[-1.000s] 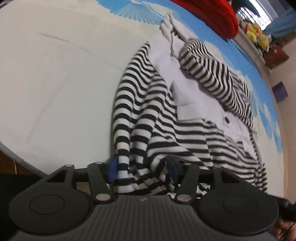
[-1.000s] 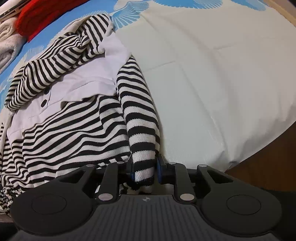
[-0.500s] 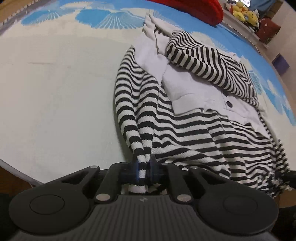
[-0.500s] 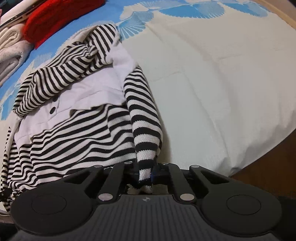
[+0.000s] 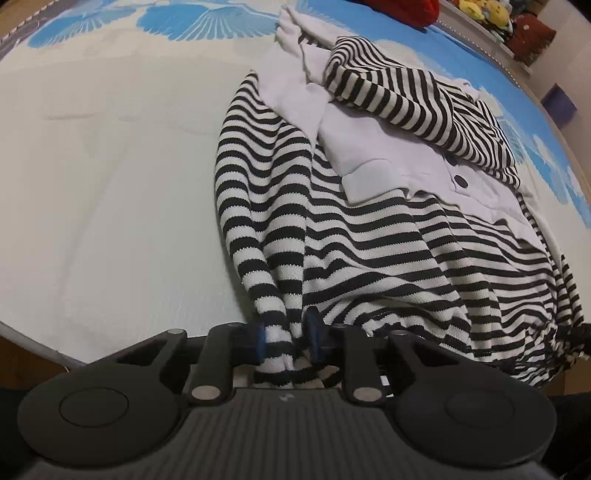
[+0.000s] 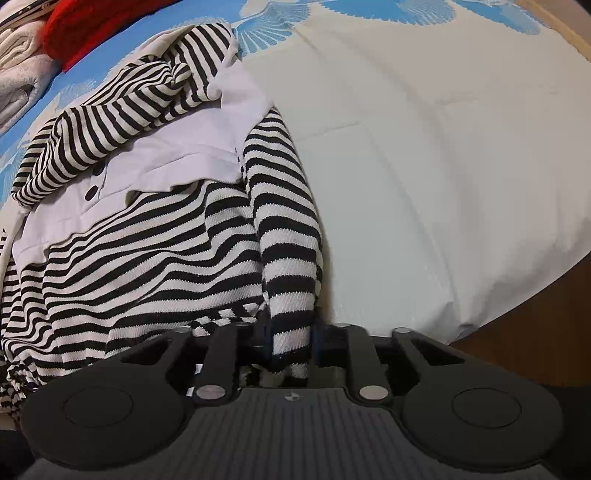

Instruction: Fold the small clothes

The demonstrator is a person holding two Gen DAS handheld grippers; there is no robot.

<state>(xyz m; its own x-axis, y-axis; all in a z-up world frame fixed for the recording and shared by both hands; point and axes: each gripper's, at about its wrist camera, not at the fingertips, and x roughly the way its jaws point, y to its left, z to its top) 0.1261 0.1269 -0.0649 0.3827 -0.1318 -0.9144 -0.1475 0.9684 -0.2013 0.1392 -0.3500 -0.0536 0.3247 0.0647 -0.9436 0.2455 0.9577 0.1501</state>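
Observation:
A black-and-white striped top (image 5: 369, 229) with a white collared front and dark buttons lies crumpled on the bedsheet (image 5: 110, 166). It also shows in the right wrist view (image 6: 147, 240). My left gripper (image 5: 286, 334) holds a bunched striped sleeve or hem end between its blue pads, jaws slightly parted around the cloth. My right gripper (image 6: 291, 341) holds the other striped sleeve end (image 6: 290, 288) between its pads near the bed's front edge. The cloth's ends hang down behind both grippers.
A red garment (image 6: 96, 29) and folded white cloth (image 6: 18, 62) lie at the far side of the bed. Stuffed toys (image 5: 480, 11) and a purple box (image 5: 559, 99) stand beyond the bed. The bed's front edge (image 6: 517, 306) is close, brown floor below.
Both grippers' jaws have widened a little around the striped sleeve ends since half a second ago. The left one had closed on the cloth between one second and half a second ago.

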